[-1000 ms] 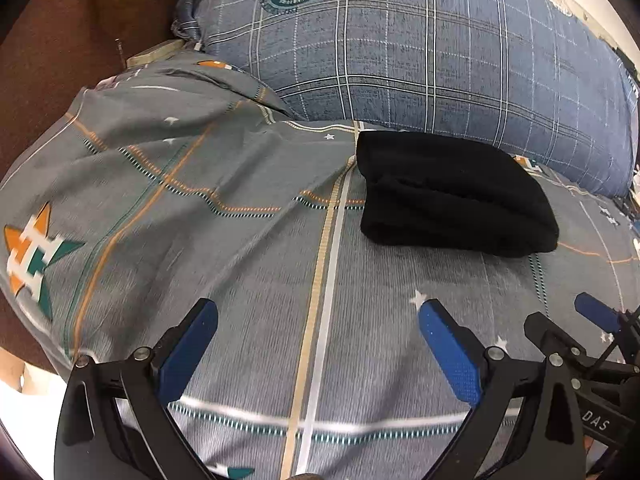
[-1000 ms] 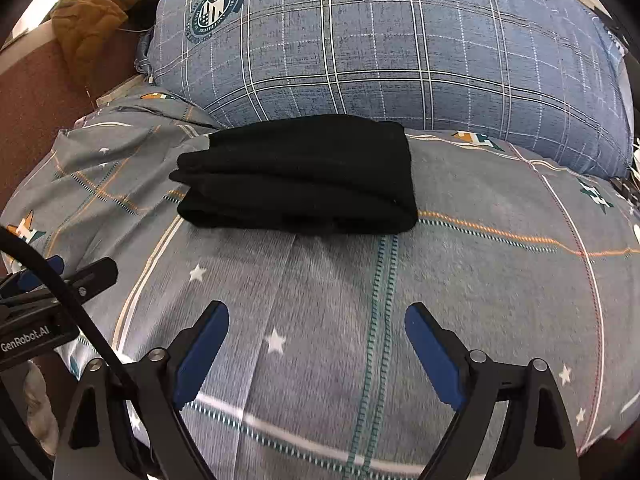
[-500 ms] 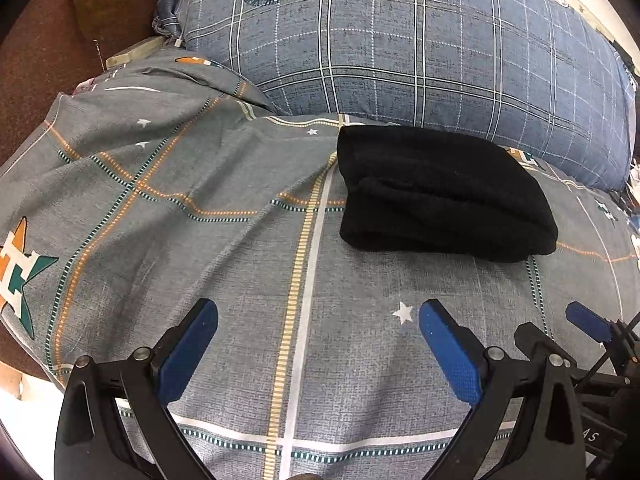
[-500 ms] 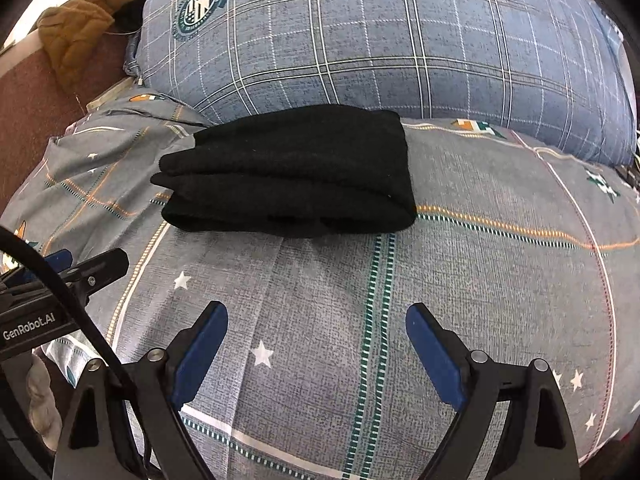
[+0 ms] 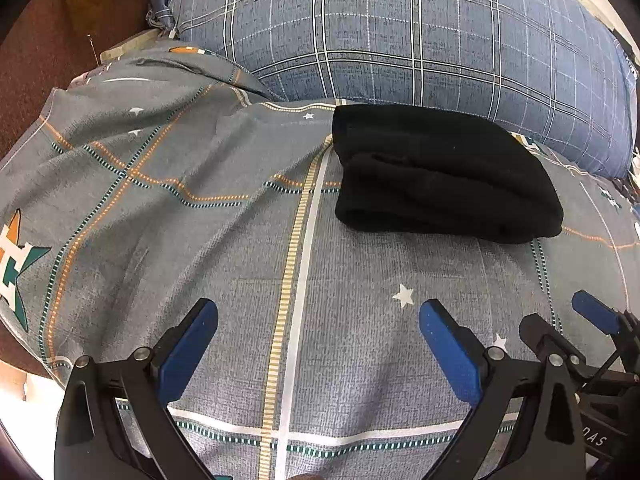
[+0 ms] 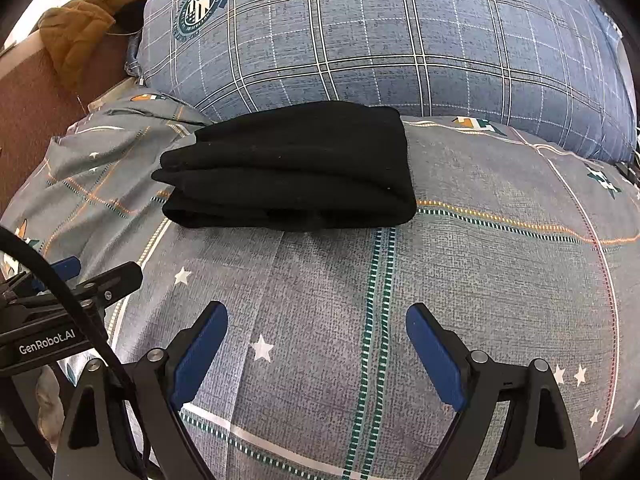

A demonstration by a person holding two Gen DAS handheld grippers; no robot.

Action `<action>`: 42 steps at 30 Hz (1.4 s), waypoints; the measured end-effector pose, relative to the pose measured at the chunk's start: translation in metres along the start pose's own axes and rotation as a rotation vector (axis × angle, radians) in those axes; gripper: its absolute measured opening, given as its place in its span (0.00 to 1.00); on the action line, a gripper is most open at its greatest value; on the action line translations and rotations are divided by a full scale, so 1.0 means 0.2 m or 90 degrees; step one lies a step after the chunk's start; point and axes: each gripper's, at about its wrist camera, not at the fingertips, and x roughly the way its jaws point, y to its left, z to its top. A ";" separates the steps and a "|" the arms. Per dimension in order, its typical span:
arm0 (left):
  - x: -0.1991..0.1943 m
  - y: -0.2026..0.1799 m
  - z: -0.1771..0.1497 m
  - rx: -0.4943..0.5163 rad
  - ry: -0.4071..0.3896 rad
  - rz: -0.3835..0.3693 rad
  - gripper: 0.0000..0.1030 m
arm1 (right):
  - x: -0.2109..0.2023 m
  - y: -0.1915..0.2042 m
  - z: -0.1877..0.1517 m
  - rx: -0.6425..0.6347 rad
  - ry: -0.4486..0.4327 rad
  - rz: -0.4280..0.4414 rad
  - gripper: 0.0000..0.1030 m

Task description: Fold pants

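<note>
Over the last second we see only small shifts of viewpoint: in both wrist views the folded bundle drifts a little in the frame, while its shape stays the same and neither gripper touches it. We judge that the folding is essentially done and the grippers are hanging back from the finished work.

The pants (image 5: pixel 444 176) lie as one compact black bundle in the upper middle of the frame, on the grey patterned bed sheet (image 5: pixel 200 208), just in front of the blue plaid pillow (image 5: pixel 400 32).

The left gripper (image 5: pixel 318 334) sits low in its frame with fingers spread wide and nothing between them; the right gripper (image 6: pixel 316 338) is likewise wide and empty.

Counting: one pair of pants, one pillow, two grippers, and one mustard-brown garment (image 6: pixel 80 36) at the upper left of the right wrist view.
</note>
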 end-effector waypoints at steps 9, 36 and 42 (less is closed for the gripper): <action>0.04 0.03 0.00 -0.018 0.015 -0.006 0.98 | 0.01 0.04 0.00 -0.020 -0.002 -0.006 0.91; 0.07 0.08 0.03 -0.036 0.012 -0.009 0.98 | 0.03 0.10 0.04 -0.059 -0.003 0.004 0.92; 0.07 0.09 0.03 -0.039 0.010 -0.005 0.98 | 0.03 0.11 0.03 -0.060 0.000 0.005 0.92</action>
